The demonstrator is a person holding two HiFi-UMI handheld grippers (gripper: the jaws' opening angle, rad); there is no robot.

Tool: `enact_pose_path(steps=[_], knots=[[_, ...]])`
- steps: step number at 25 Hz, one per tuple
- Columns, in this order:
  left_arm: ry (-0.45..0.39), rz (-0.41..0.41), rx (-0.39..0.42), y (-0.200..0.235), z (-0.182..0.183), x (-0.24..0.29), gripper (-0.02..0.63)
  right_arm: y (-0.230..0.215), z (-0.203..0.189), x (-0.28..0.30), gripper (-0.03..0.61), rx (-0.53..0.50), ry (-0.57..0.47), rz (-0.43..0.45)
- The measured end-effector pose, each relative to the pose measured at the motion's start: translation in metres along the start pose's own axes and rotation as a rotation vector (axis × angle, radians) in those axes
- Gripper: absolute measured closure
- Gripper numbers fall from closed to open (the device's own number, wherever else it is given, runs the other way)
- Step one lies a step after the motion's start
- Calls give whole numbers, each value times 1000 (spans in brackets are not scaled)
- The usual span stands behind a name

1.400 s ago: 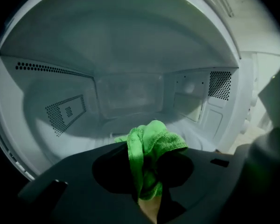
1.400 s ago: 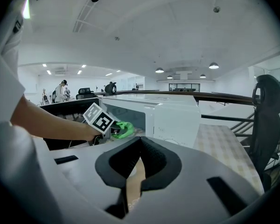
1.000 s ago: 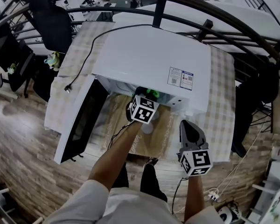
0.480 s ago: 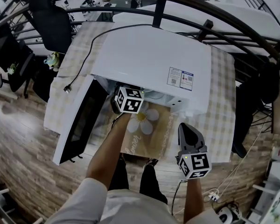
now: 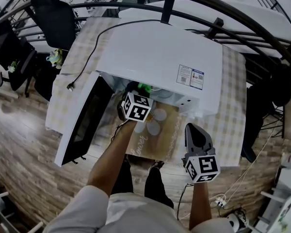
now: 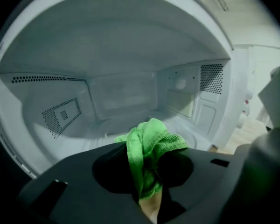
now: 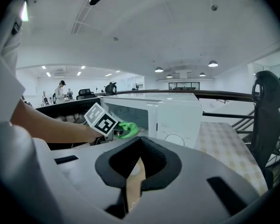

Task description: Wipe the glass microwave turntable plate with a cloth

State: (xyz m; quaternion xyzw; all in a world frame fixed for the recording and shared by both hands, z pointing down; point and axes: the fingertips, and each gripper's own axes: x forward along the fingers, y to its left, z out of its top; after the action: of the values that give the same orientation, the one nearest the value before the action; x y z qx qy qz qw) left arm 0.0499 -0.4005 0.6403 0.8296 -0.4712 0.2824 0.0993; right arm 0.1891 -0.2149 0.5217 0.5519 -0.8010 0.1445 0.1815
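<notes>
Plate point(image 6: 192, 137) first: it lies on the floor of the microwave point(image 5: 160, 52) cavity, pale and hard to pick out, with one curve of rim showing just past the cloth point(image 6: 149, 146).

Nearest us, the right gripper point(image 5: 197, 131) hangs low by the front edge of the table point(image 5: 233, 115). Its jaws are pressed together with nothing between them, and it is well apart from the work.

Further in, the left gripper point(image 6: 147, 174) is at the mouth of the cavity, jaws pinching the bunched green cloth, which pokes forward over the plate. We can't tell whether the cloth touches the glass. We judge the wipe barely begun at best, with the whole plate left to cover.

For room, the door point(image 5: 82, 125) is swung wide to our left, so that side is free. Inside, the vented side walls and back wall box the plate in, and the ceiling sits low. Strokes will likely have to stay short and flat. The right wall, beside the control panel, looks the nearest edge to watch. The flower mat point(image 5: 157, 130) in front gives open space to pull back.
</notes>
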Motion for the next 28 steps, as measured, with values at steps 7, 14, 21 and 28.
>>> enact_pose_path(steps=[7,14,21,28], knots=[[-49,-101,-28,-35,-15,-41,491,16,1,-2,563,-14,-2,28],[-166,34,1,19,12,-37,491,25,-5,-4,563,-8,5,33],[-84,93,48,59,19,14,489,28,-8,12,563,-42,-22,38],[-31,0,70,34,0,8,494,22,7,12,563,-79,-66,32]])
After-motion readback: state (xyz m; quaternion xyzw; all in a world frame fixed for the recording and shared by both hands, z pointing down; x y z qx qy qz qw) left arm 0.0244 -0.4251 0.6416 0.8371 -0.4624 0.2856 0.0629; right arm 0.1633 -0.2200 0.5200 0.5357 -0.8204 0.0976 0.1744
